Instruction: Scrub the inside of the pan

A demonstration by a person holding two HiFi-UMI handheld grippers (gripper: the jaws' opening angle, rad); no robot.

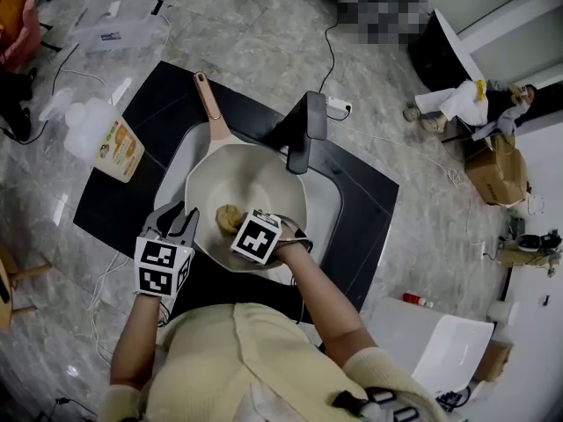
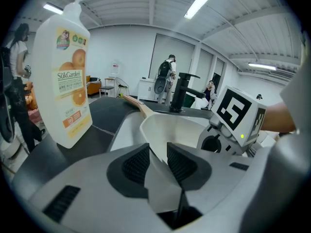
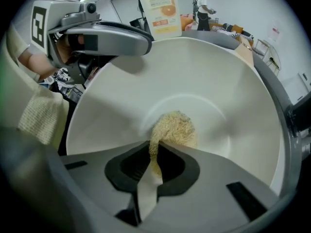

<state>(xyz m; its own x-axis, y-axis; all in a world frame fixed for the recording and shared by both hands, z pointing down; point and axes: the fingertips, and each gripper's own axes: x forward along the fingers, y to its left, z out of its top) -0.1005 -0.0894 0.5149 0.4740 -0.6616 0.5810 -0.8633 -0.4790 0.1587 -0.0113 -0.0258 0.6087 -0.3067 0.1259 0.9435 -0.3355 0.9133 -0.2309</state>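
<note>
A cream pan (image 1: 264, 178) with a pale wooden handle (image 1: 209, 105) lies in the sink (image 1: 330, 207). My left gripper (image 1: 183, 225) is shut on the pan's near-left rim; in the left gripper view the rim (image 2: 154, 152) runs between the closed jaws of the left gripper (image 2: 157, 163). My right gripper (image 1: 239, 224) reaches into the pan and is shut on a yellowish fibrous scrubber (image 1: 229, 217). The right gripper view has the scrubber (image 3: 176, 129) pressed on the pan floor (image 3: 218, 86) just past the right gripper (image 3: 154, 160), and the left gripper (image 3: 104, 38) on the far rim.
A white soap bottle with an orange label (image 1: 110, 139) stands on the black counter left of the sink, seen close in the left gripper view (image 2: 60, 81). A black faucet (image 1: 303, 130) rises behind the pan. A clear plastic box (image 1: 119, 16) sits on the floor beyond.
</note>
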